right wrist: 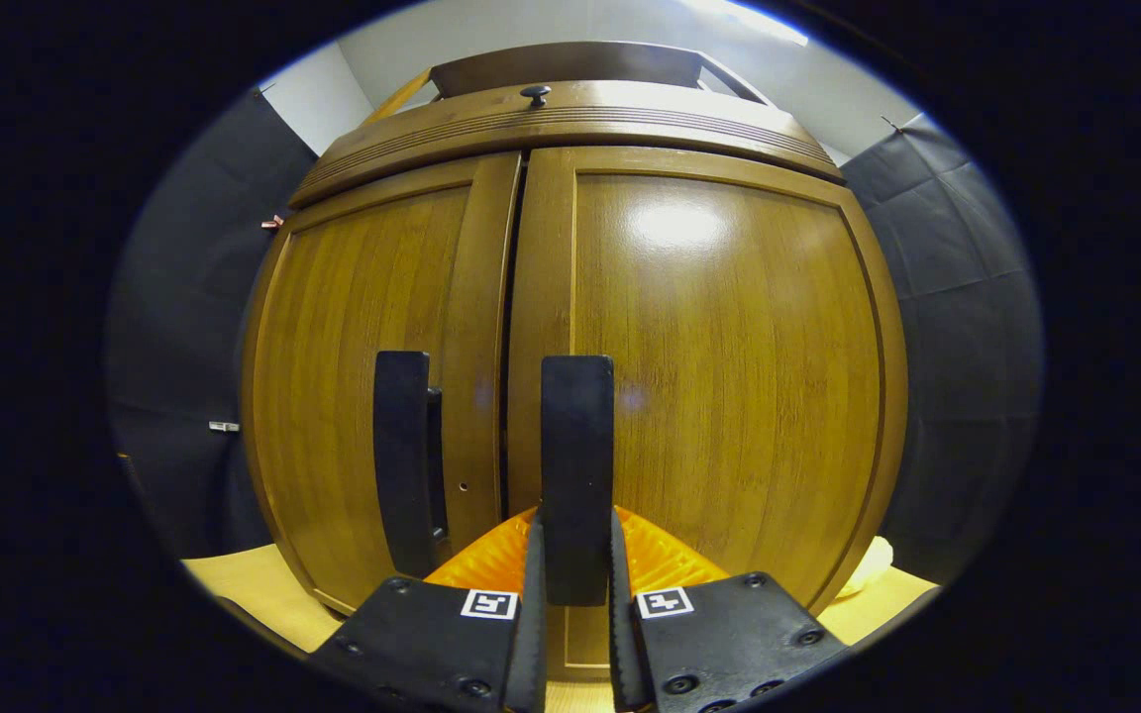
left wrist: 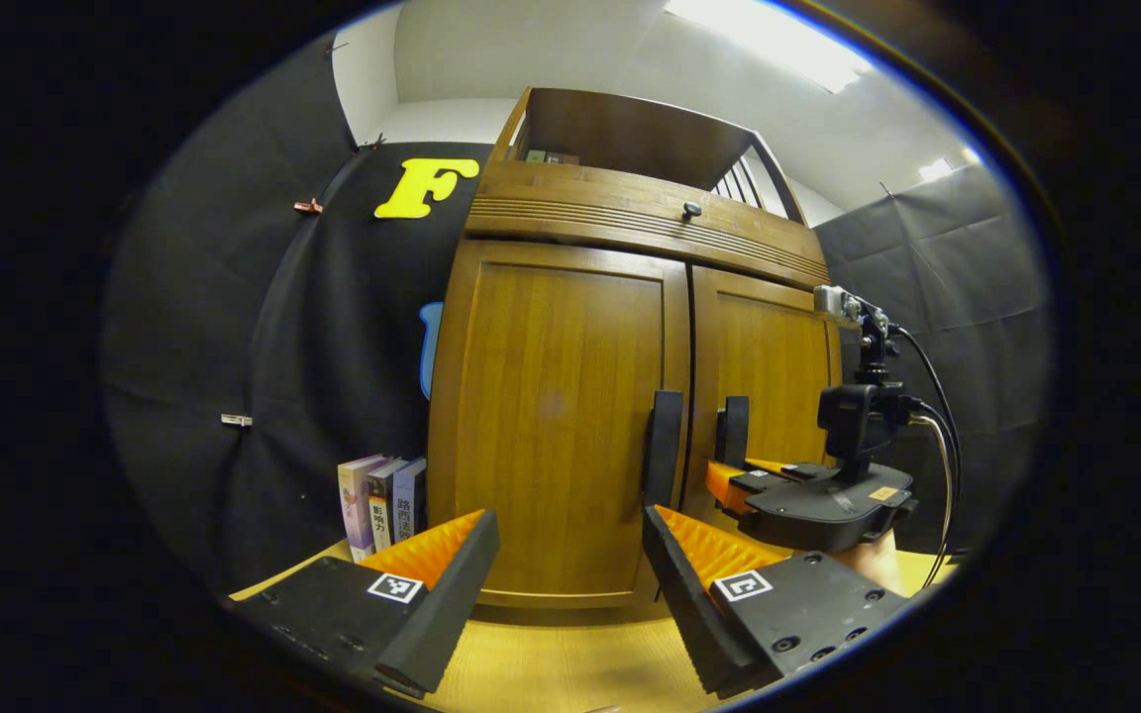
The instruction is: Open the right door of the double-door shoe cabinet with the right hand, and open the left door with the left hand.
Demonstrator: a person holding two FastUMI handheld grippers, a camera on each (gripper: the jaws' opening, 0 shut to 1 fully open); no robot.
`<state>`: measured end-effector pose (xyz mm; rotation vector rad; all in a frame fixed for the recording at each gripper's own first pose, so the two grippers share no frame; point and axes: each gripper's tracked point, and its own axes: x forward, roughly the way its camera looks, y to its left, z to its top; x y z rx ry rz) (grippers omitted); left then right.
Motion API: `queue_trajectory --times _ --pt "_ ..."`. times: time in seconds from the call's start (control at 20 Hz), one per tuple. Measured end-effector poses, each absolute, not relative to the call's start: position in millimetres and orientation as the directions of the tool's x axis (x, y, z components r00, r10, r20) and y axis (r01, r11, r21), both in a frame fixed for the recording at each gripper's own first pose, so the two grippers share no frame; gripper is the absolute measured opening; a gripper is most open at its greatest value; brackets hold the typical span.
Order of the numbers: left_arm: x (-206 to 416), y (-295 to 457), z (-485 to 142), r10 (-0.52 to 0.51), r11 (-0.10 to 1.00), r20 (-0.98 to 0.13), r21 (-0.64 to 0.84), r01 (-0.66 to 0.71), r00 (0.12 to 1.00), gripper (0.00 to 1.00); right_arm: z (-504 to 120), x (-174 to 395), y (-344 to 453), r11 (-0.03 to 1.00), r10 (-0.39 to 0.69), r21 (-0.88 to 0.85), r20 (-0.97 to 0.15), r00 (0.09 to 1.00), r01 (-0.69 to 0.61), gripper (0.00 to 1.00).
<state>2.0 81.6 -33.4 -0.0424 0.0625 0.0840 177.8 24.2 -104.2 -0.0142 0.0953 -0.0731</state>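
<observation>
**Right fingers clamped on the right door handle, left fingers spread before the left door**

The shoe cabinet [left wrist: 630,396] stands on the pale wooden desk [left wrist: 551,663], both doors closed, with a dark seam running down between them. In the right gripper view the right gripper [right wrist: 575,584] has its two fingers pressed against either side of the right door handle [right wrist: 577,465], a dark upright bar low on the right door [right wrist: 729,366], just beside the seam. The left door handle [right wrist: 404,456] stands on the other side of the seam, on the left door [right wrist: 363,376], free of any contact.

In the left gripper view the left gripper [left wrist: 570,555] has its fingers wide apart and holding nothing. It is short of the left door [left wrist: 551,416], low down and roughly level with the handles. The left door handle [left wrist: 663,446] shows just above the right-hand finger. Farther off, the right gripper [left wrist: 734,475] sits at the right door handle [left wrist: 732,431], a hand [left wrist: 878,560] beneath its body and cables trailing from its camera mount.

A few books [left wrist: 382,500] stand upright on the desk just to the left of the cabinet. A small dark knob [left wrist: 691,209] sits on the drawer front above the doors.
</observation>
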Motion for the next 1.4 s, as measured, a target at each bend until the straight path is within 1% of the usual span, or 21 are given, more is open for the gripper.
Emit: queue_trajectory --times 0.2,0.25,0.3,0.5,0.55,0.6,0.7,0.75,0.8,0.85,0.9,0.95,1.0,1.05,1.1,1.15,1.2,1.25,1.3,1.35,1.4 --pt "-5.3 85.0 -28.7 0.103 0.994 -0.054 -0.024 -0.104 0.993 0.91 -102.0 162.4 25.5 0.999 -0.034 -0.014 -0.118 0.992 0.032 0.29" --pt "-6.5 83.7 -27.8 0.103 0.994 -0.051 -0.023 -0.104 0.993 0.91 -101.0 155.9 26.3 1.000 -0.021 -0.011 -0.123 0.992 0.019 0.25" --pt "-8.4 81.5 -26.9 0.102 0.994 -0.049 -0.023 -0.103 0.994 0.91 -99.6 149.7 25.7 1.000 -0.006 -0.003 -0.128 0.992 0.006 0.29" --pt "-15.4 70.6 -25.2 0.097 0.995 -0.053 -0.020 -0.098 0.994 0.91 -91.5 121.4 23.0 0.999 0.051 0.018 -0.131 0.990 -0.049 0.29" --pt "-16.5 67.2 -25.2 0.097 0.995 -0.054 -0.018 -0.098 0.994 0.91 -89.6 113.4 21.3 0.998 0.065 0.015 -0.129 0.989 -0.064 0.25" --pt "-17.7 63.6 -24.9 0.096 0.995 -0.055 -0.015 -0.097 0.994 0.91 -87.3 106.2 19.8 0.997 0.078 0.016 -0.131 0.988 -0.076 0.29" --pt "-19.7 52.9 -21.6 0.088 0.996 -0.051 -0.007 -0.088 0.995 0.91 -82.9 90.9 15.5 0.995 0.097 0.032 -0.133 0.986 -0.093 0.29" --pt "-20.3 47.1 -20.8 0.082 0.997 -0.047 -0.002 -0.082 0.996 0.91 -80.4 84.3 13.3 0.994 0.103 0.037 -0.132 0.986 -0.099 0.25" --pt "-21.1 40.1 -19.5 0.074 0.997 -0.043 0.002 -0.074 0.996 0.91 -78.0 77.5 11.0 0.994 0.106 0.037 -0.132 0.986 -0.102 0.29" --pt "-21.3 34.4 -19.1 0.066 0.998 -0.040 0.005 -0.066 0.997 0.91 -75.6 71.6 8.8 0.994 0.109 0.034 -0.130 0.985 -0.106 0.29" --pt "-21.7 27.4 -18.8 0.056 0.998 -0.038 0.008 -0.056 0.998 0.91 -75.7 65.4 6.0 0.994 0.111 0.032 -0.130 0.985 -0.108 0.24" --pt "-21.9 20.6 -19.2 0.046 0.999 -0.038 0.011 -0.045 0.998 0.91 -73.8 60.3 3.5 0.993 0.114 0.033 -0.129 0.985 -0.110 0.24" --pt "-21.8 14.7 -19.8 0.037 0.999 -0.039 0.014 -0.036 0.999 0.91 -72.6 55.0 1.4 0.993 0.117 0.037 -0.130 0.985 -0.113 0.29" --pt "-22.1 9.6 -20.0 0.029 0.999 -0.039 0.017 -0.029 0.999 0.91 -71.2 50.7 -0.7 0.993 0.118 0.041 -0.131 0.984 -0.114 0.29" --pt "-21.8 4.9 -19.8 0.023 1.000 -0.037 0.020 -0.023 0.999 0.91 -70.1 47.1 -2.8 0.993 0.119 0.043 -0.133 0.984 -0.114 0.24" --pt "-20.7 -0.2 -19.8 0.017 1.000 -0.036 0.022 -0.016 0.999 0.89 -69.2 42.9 -5.4 0.993 0.119 0.042 -0.133 0.984 -0.114 0.24" --pt "-19.9 -4.5 -19.9 0.012 1.000 -0.036 0.025 -0.011 0.999 0.91 -68.0 38.3 -8.3 0.993 0.119 0.041 -0.134 0.984 -0.115 0.29" --pt "-18.6 -7.7 -20.5 0.008 1.000 -0.037 0.029 -0.007 0.999 0.91 -65.3 34.2 -11.3 0.992 0.120 0.040 -0.135 0.984 -0.115 0.29" --pt "-16.4 -11.3 -20.9 0.005 1.000 -0.037 0.031 -0.004 0.999 0.89 -64.8 30.1 -15.3 0.992 0.121 0.043 -0.137 0.983 -0.116 0.24" --pt "-13.8 -16.4 -22.2 -0.003 1.000 -0.037 0.029 0.004 0.999 0.91 -63.7 25.3 -18.4 0.992 0.122 0.048 -0.139 0.983 -0.116 0.29" --pt "-11.7 -22.6 -23.4 -0.013 1.000 -0.037 0.024 0.014 0.999 0.91 -62.4 20.9 -21.1 0.992 0.122 0.052 -0.140 0.983 -0.116 0.24"
